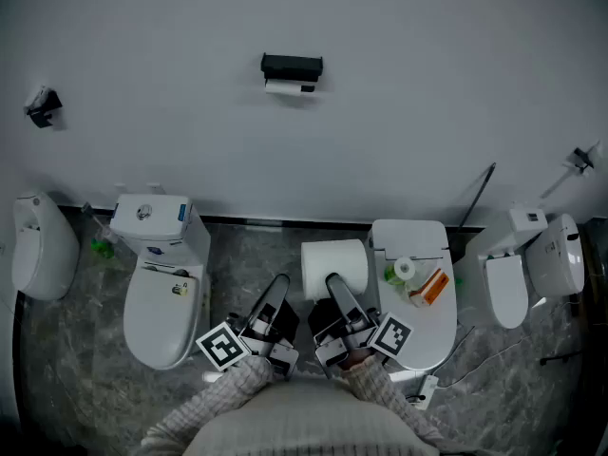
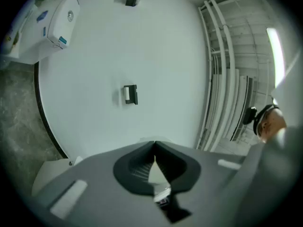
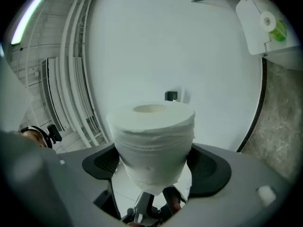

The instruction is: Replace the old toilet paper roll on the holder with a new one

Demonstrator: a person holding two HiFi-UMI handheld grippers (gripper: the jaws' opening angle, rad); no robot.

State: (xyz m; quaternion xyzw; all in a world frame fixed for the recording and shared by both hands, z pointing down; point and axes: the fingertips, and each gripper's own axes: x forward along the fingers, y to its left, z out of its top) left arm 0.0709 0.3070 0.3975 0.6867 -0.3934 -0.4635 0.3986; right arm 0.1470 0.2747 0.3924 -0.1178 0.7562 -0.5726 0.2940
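High on the white wall hangs the black holder point(image 1: 292, 66), with the old white roll point(image 1: 285, 86) under it. It shows small in the left gripper view as the holder point(image 2: 130, 94) and in the right gripper view as the holder point(image 3: 171, 96). My right gripper point(image 1: 334, 281) is shut on a full new toilet paper roll point(image 1: 334, 266). In the right gripper view the new roll point(image 3: 154, 136) stands upright and is squeezed between the pads point(image 3: 208, 167) of the right gripper point(image 3: 154, 162). My left gripper point(image 1: 280, 283) is shut and empty; its jaws meet in the left gripper view point(image 2: 155, 148). Both grippers are low, far from the holder.
A white toilet point(image 1: 161, 302) stands at the left and a closed toilet point(image 1: 413, 326) at the right, its lid carrying a small roll point(image 1: 404, 269) and an orange item point(image 1: 432, 286). More white fixtures point(image 1: 38, 245) point(image 1: 527, 264) flank them. A black fitting point(image 1: 43, 105) is on the wall.
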